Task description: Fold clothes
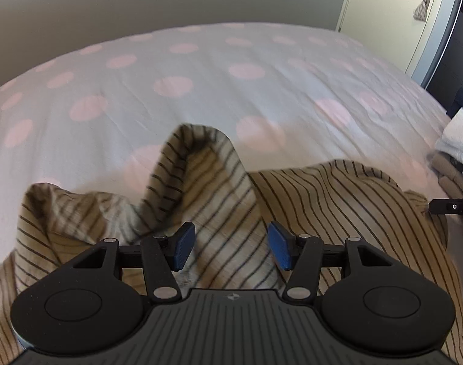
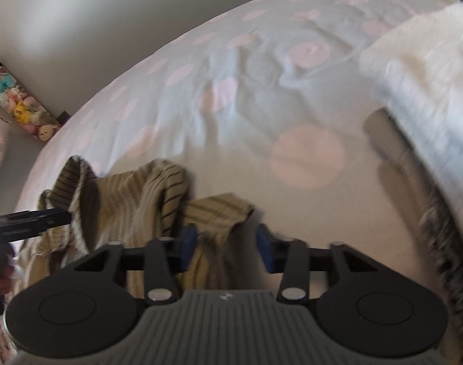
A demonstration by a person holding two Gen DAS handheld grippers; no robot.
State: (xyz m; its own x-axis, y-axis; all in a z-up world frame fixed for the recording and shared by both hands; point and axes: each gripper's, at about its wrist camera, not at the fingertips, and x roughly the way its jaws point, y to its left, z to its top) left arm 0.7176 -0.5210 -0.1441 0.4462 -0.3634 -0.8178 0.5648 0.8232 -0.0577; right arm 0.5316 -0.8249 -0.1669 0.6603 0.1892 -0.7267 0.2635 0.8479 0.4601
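A tan striped garment (image 1: pixel 337 200) lies crumpled on the near part of a bed covered by a pale sheet with pink dots (image 1: pixel 201 70). Its long axis cannot be fixed with confidence. In the left wrist view the cloth spreads broadly from left to right across the near edge of the bed, and one folded flap stands up, its rounded tip pointing away toward the far wall. The dark stripes run diagonally over the flatter right portion.

The left gripper (image 1: pixel 231 249) sits low over the garment, its jaws spread wide with striped cloth showing in the gap; neither blue pad (image 1: pixel 182 246) is seen pressing on the fabric, and it holds nothing.

The right gripper (image 2: pixel 228 243) is likewise spread wide. A bunched end of the garment (image 2: pixel 131 200) lies between and under its jaws; the picture is blurred, and no grasp is visible.

A stack of white folded cloth (image 2: pixel 419 70) rests on the bed to the right, apart from the garment. A door (image 1: pixel 426 15) stands at the far right corner of the room.
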